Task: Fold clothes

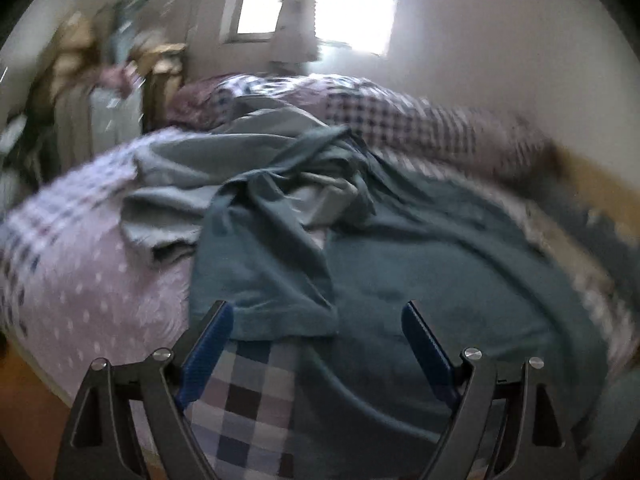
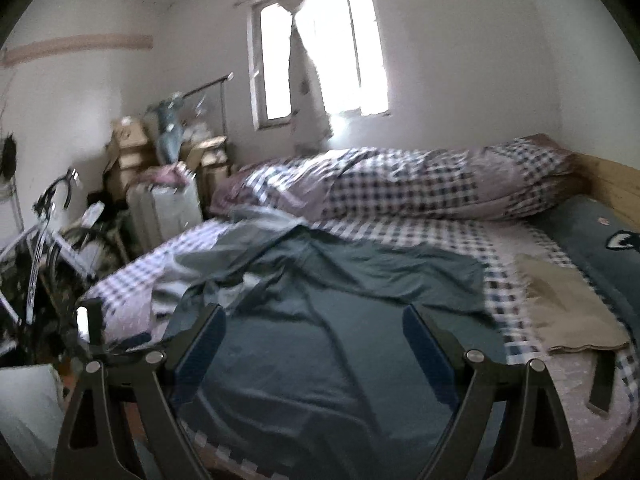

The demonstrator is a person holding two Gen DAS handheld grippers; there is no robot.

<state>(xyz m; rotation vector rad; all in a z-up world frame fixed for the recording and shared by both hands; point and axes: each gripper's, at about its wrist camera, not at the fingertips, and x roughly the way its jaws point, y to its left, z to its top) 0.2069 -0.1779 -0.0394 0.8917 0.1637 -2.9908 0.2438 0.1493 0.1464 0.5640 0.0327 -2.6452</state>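
A bed with a purple checked sheet (image 2: 420,236) holds a rumpled dark teal garment (image 2: 320,340) near a bright window (image 2: 320,60). The left gripper (image 1: 318,328) and the right gripper (image 2: 316,332) hang wide apart, holding nothing.

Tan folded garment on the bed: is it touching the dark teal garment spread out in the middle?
Apart. The right wrist view shows a strip of checked bedsheet between the tan garment and the dark teal garment.
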